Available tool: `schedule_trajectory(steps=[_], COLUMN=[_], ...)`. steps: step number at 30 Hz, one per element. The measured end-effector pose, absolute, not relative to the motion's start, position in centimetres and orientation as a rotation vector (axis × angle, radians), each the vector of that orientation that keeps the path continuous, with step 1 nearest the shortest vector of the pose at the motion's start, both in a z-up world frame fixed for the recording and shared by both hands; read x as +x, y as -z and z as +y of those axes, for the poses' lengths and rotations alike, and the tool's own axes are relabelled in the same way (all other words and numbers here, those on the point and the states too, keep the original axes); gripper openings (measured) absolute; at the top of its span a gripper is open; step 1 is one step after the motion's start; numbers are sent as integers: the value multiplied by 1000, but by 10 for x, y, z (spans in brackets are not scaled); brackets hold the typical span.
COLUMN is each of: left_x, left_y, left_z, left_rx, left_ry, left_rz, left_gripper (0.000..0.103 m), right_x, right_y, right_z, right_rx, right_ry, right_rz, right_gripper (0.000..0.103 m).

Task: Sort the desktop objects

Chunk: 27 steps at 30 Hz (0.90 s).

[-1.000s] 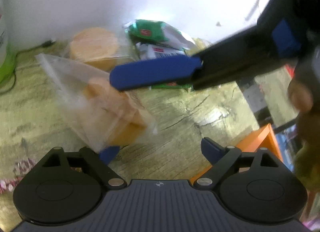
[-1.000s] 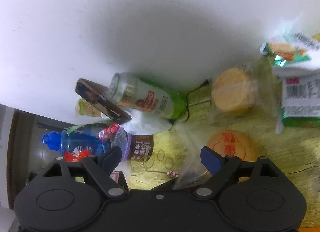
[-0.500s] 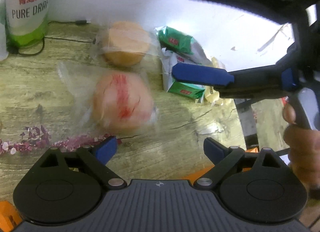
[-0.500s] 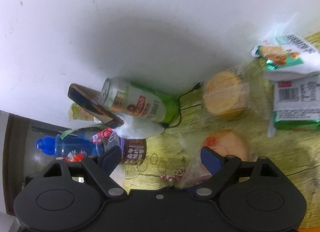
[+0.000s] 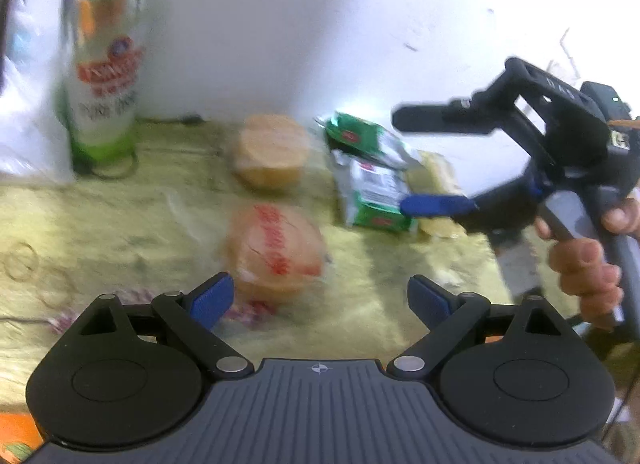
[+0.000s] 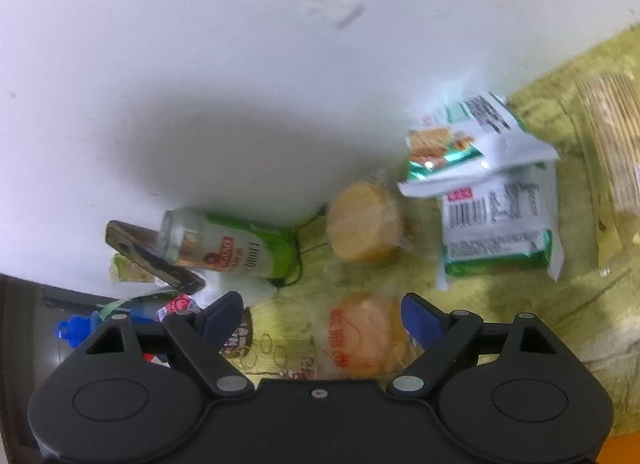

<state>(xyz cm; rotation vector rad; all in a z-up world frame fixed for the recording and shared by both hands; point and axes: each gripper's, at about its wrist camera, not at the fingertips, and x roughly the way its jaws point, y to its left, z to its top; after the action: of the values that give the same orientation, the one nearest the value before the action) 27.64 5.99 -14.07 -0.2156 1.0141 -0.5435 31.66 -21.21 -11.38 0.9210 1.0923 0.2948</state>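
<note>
Left wrist: round red-stamped bun (image 5: pixel 276 248) in crinkly clear wrap on woodgrain table (image 5: pixel 120 216)

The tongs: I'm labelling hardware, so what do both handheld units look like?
Both the left tongs and right tongs are black plastic with blue pads on the fingers. Round black discs and silver pivot screws flank a ribbed grey body with a small crosshair mark. The right one has a grey handle.

Glossy clear-plastic pastry wrapper (image 5: pixel 276 248)
</note>
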Motion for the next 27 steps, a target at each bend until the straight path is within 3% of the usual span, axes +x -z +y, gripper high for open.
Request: schedule_trajectory(steps=[15, 27], left_x=[297, 272], left_y=[173, 156], left_z=[61, 63], left_rx=[-151, -176], left_ry=[478, 584], left_rz=[1042, 1068], left_gripper=[95, 94], right_x=[325, 359], right_y=[140, 118], right_z=[-187, -147], right_rx=[903, 635], right_ry=[-258, -426], right_rz=[1214, 1159], right_gripper=[86, 87])
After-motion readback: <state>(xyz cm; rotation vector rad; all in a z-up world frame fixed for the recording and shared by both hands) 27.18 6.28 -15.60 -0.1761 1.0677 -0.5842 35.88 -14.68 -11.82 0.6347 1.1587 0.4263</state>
